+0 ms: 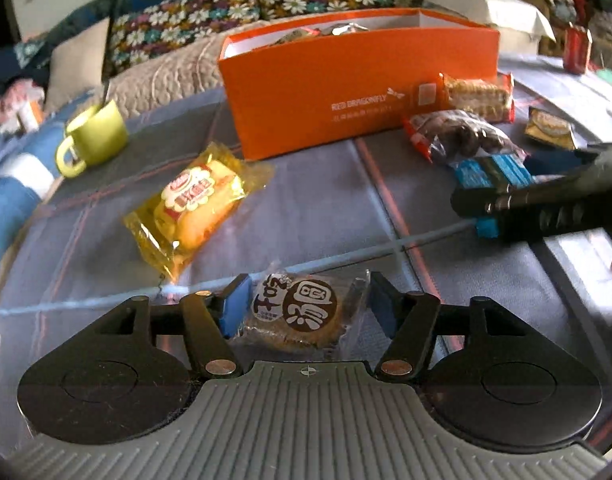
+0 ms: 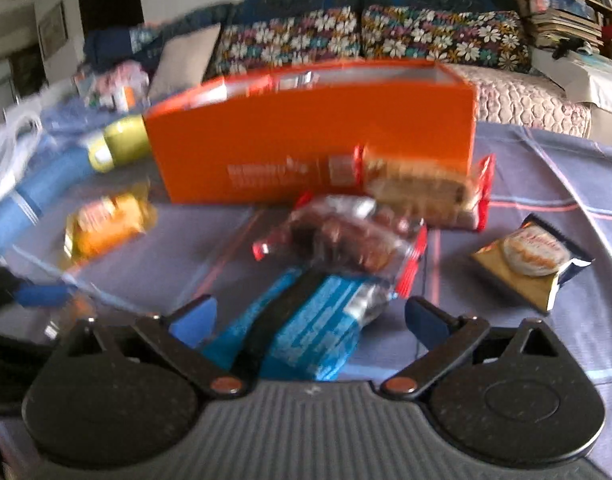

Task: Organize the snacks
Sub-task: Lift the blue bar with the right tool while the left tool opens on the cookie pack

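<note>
Left claw (image 1: pixel 307 306) tilts downward, its blue pads flanking one clear-wrapped round biscuit (image 1: pixel 302 316); gaps show at both sides, so nothing is gripped. Right claw (image 2: pixel 306 320), also angled down, stands wide astride one glossy blue packet (image 2: pixel 306 332). Beyond, on the checked cloth surface (image 1: pixel 325 208): one yellow cake pouch (image 1: pixel 194 204), one chocolate bag (image 1: pixel 461 136), one rectangular orange cardboard box (image 1: pixel 345 80).

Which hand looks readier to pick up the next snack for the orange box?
Probably the left. The left gripper already straddles the round cookie packet, pads close on both sides. The right gripper stands wide around the blue packet, and its view is blurred.
</note>
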`<action>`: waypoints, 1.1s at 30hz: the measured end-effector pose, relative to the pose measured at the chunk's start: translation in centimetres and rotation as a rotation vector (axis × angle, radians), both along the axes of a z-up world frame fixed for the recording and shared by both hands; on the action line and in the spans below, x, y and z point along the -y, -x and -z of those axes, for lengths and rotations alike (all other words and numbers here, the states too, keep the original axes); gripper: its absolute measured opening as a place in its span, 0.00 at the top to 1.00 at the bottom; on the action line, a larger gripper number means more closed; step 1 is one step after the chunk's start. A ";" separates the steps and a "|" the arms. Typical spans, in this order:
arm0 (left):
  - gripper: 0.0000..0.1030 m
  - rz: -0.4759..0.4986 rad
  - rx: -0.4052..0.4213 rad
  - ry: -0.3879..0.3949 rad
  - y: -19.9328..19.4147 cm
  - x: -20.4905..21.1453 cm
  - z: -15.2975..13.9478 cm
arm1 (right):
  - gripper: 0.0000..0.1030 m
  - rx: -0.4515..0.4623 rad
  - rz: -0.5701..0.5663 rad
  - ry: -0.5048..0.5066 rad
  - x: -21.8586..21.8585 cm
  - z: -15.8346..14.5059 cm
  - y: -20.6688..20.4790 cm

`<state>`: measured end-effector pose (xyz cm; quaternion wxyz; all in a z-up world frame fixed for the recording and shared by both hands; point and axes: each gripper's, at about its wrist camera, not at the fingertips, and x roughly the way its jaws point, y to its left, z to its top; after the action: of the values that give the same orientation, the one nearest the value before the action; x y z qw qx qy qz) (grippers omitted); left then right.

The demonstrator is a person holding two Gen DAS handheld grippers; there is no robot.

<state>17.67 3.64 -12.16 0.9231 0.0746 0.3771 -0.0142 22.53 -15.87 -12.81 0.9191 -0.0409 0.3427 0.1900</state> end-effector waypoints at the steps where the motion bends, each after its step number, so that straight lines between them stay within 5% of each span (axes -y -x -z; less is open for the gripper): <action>1: 0.68 -0.007 0.000 0.019 0.0 -0.3 0.1 | 0.40 0.018 -0.015 0.018 0.1 -0.2 0.4; 4: 0.62 -0.008 0.000 0.044 0.3 -0.8 0.3 | 0.51 0.008 -0.031 0.002 1.6 -0.5 1.6; 12: 0.54 0.016 0.022 0.042 1.3 -1.4 0.5 | 0.50 0.031 -0.053 0.041 5.3 -0.6 5.7; 16: 0.44 0.013 0.022 0.033 1.4 -1.4 0.1 | 0.15 -0.006 -0.021 -0.029 6.2 -0.8 5.0; 20: 0.29 0.047 0.077 -0.011 2.7 -1.5 -0.6 | 0.08 0.007 -0.011 -0.058 6.6 -1.0 4.7; 25: 0.29 0.141 0.062 -0.081 2.2 -1.1 -0.6 | 0.08 -0.004 -0.026 -0.056 6.1 -0.8 4.5; 33: 0.41 0.179 -0.014 -0.012 0.7 -1.6 0.3 | 0.12 0.010 -0.037 -0.034 5.8 -0.8 4.4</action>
<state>16.96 5.27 -12.47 0.9150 0.1137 0.3754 -0.0949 18.09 -21.68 -12.00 0.9178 -0.0324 0.3338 0.2125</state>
